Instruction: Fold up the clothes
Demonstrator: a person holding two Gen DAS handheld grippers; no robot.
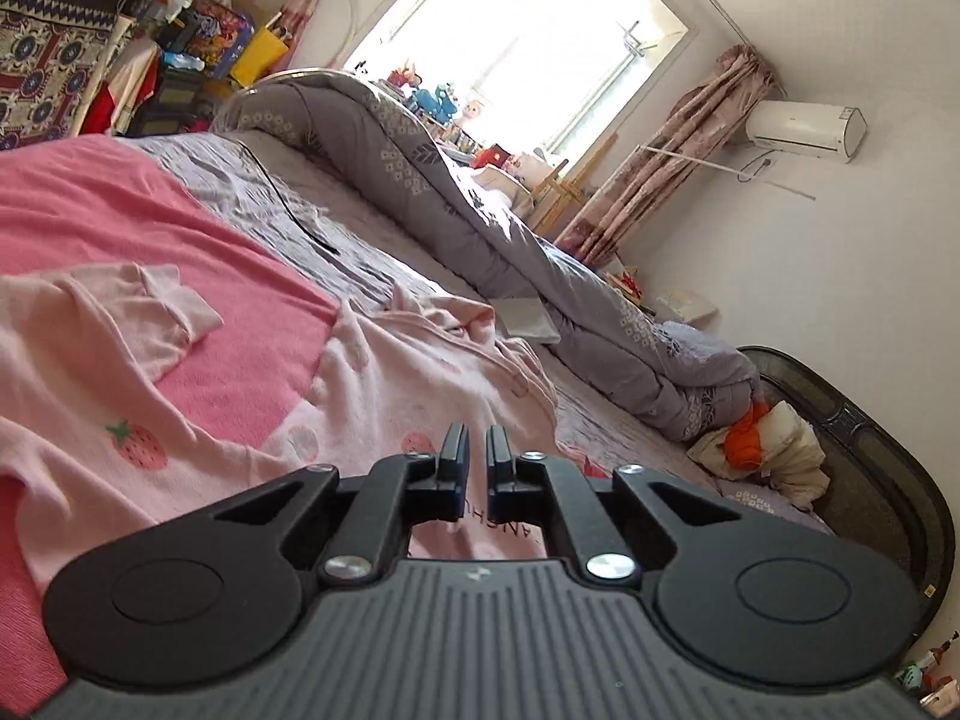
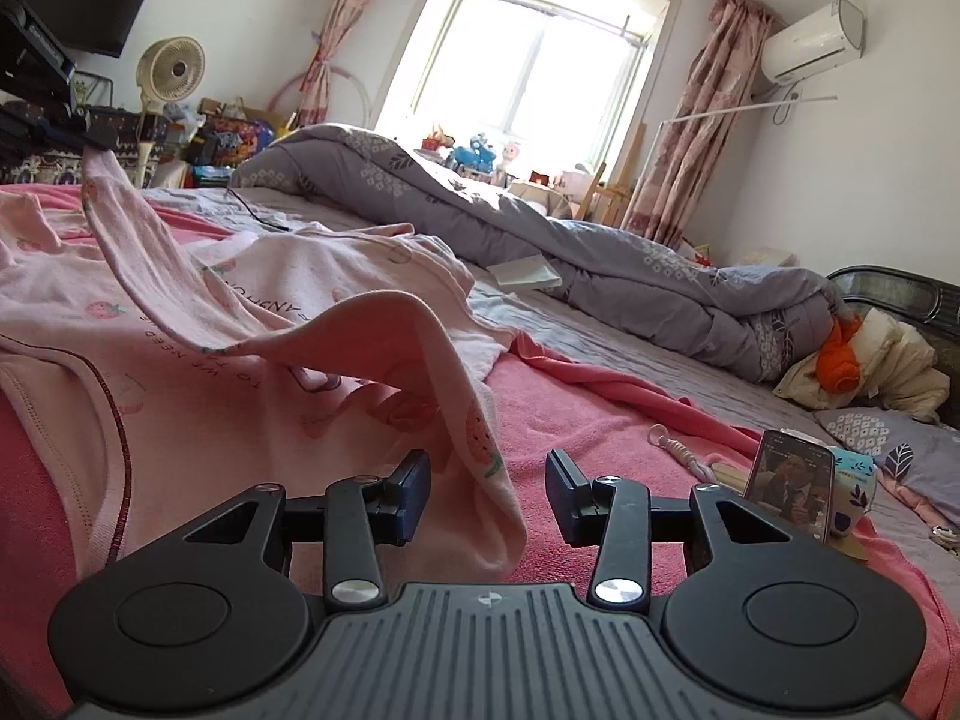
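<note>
Black left gripper (image 1: pixel 474 450) has its jaws nearly together, only a thin gap, hovering over the pale pink strawberry-print top (image 1: pixel 384 396) without pinching it. Right gripper (image 2: pixel 489 483) sits wide apart, a draped fold of that top between its fingers. Underneath is a pink towel (image 2: pixel 600 414), with a phone (image 2: pixel 789 480) propped nearby.

Phone (image 2: pixel 791 489) and cup (image 2: pixel 855 495) block the blanket's (image 2: pixel 588 414) right edge.

pale pink strawberry-print garment (image 2: pixel 252 324) (rumpled), spread on bed
</note>
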